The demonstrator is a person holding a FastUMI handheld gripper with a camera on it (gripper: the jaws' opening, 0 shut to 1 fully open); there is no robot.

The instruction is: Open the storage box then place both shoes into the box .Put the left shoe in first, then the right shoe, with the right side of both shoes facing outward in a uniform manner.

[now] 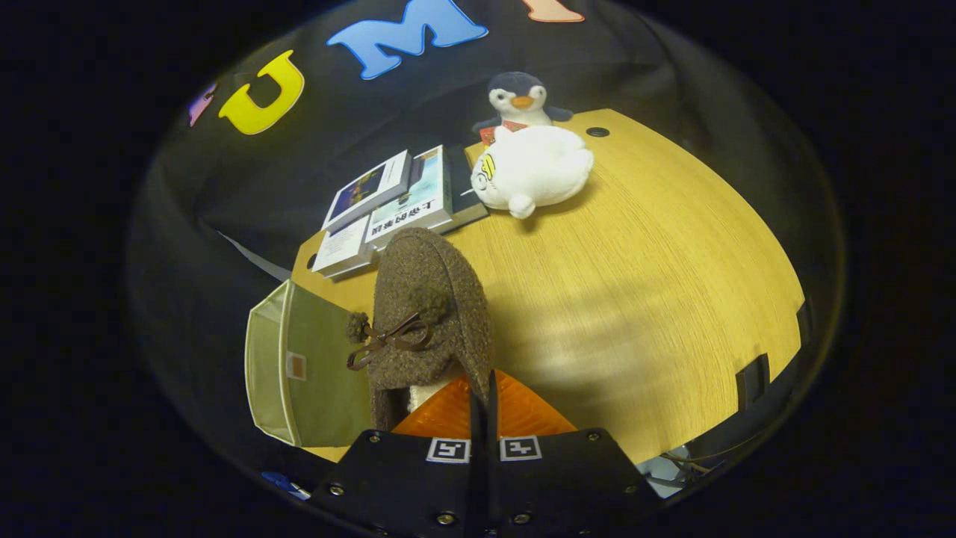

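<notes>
furthest to your left sits the storage box, a pale green fabric thing lying at the left edge of the wooden table, with what looks like its lid or flap turned toward you; whether the opening is clear you cannot tell from here. just right of it, and partly overlapping it in view, hangs the brown woolly shoe, its long axis running straight ahead from your gripper, toe pointing away toward the books, bow on top. your fingers are pressed nearly together, pinching the shoe's heel rim between them. so the box lies to the left and a little below the shoe: the coming move looks like a swing left and a turn, so the shoe's right side ends up facing outward. which shoe of the pair this is you cannot tell. mind the table's left edge just past the box. to the right the tabletop lies open, with the white plush toy and the penguin well beyond, at the far edge.
</notes>
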